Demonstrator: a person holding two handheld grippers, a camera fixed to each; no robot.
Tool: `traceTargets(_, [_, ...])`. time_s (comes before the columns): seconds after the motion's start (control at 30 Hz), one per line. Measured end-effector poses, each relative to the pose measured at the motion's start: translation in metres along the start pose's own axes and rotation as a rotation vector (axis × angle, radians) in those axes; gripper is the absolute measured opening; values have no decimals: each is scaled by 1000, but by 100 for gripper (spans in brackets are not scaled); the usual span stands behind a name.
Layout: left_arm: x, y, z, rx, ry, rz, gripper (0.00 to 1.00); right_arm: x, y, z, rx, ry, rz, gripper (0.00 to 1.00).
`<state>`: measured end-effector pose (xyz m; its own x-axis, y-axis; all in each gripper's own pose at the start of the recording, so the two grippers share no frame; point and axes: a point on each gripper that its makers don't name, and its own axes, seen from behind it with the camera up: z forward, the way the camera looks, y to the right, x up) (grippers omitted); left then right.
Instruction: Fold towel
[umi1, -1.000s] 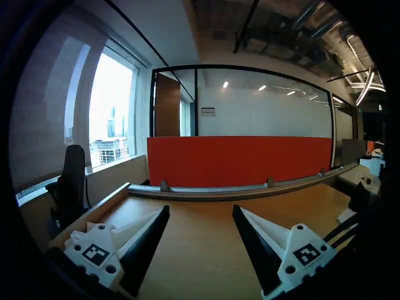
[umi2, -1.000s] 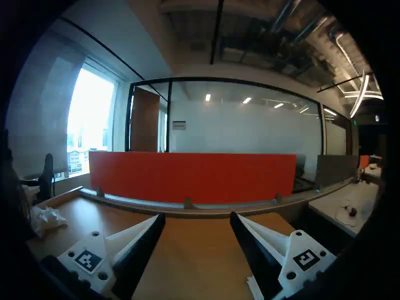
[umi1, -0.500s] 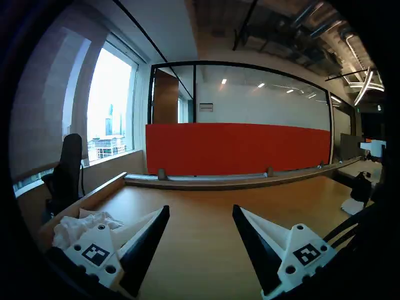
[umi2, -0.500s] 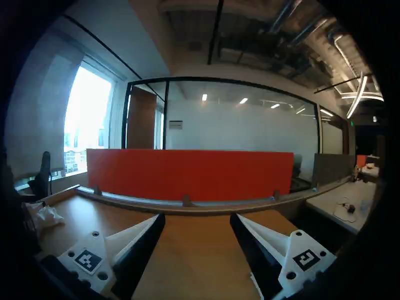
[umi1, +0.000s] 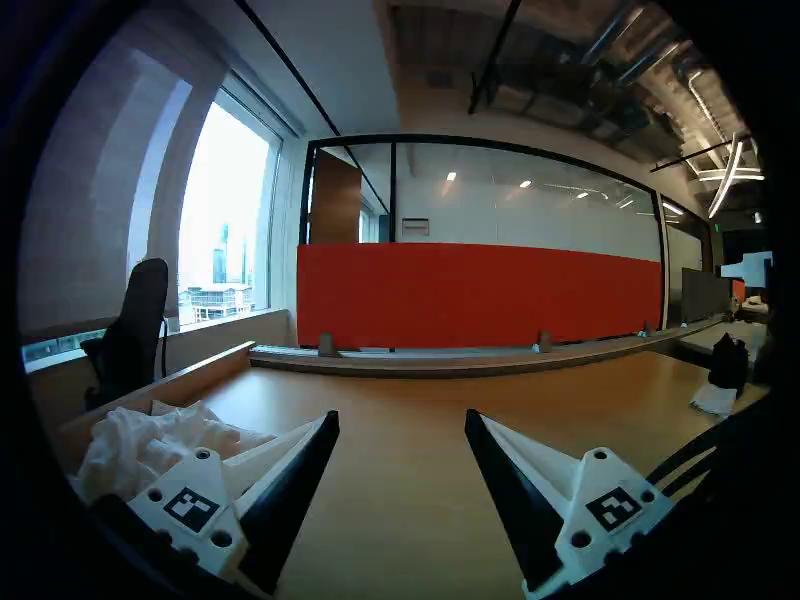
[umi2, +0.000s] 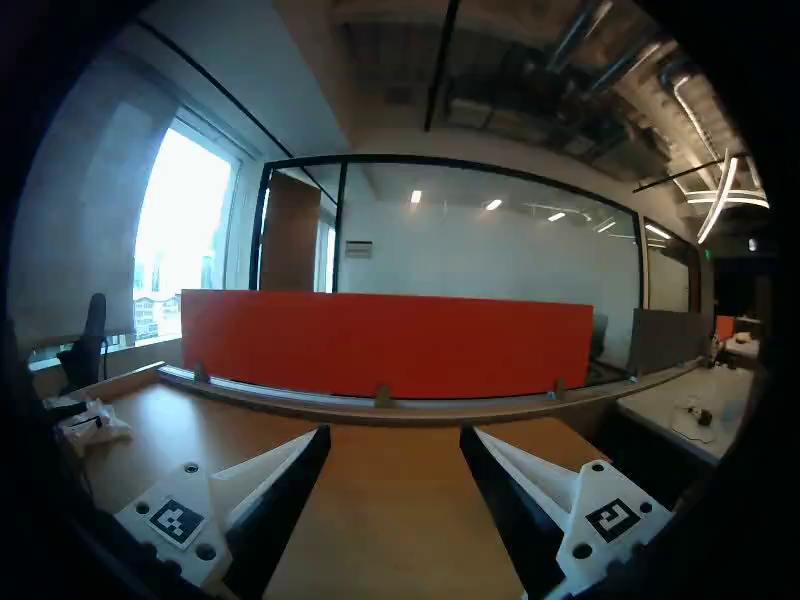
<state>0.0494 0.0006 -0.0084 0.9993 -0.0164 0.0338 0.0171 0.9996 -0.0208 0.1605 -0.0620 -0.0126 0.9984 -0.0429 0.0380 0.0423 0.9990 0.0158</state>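
Observation:
A crumpled white towel lies bunched on the wooden desk at the lower left of the left gripper view, just beyond that gripper's left finger. My left gripper hovers over the desk, open, with nothing between its fingers. In the right gripper view the same towel is a small white heap far off to the left on the desk. My right gripper is open too, holding nothing, and well apart from the towel.
A red partition with a metal rail runs along the desk's far edge. A black office chair stands by the window at left. A dark object with something white sits at the desk's right. Another white desk lies to the right.
The left gripper has shifted toward the towel, which has come into its view at lower left and grown larger. The right gripper's view has moved only slightly. Both stay open.

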Motion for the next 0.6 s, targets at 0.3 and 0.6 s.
traceTargets(0.3, [-21, -1, 2, 5, 30, 5, 93, -10, -5, 1, 0, 10, -4, 100])
traceTargets(0.6, [-35, 0, 7, 8, 55, 7, 93, -29, -2, 2, -4, -7, -11, 100])
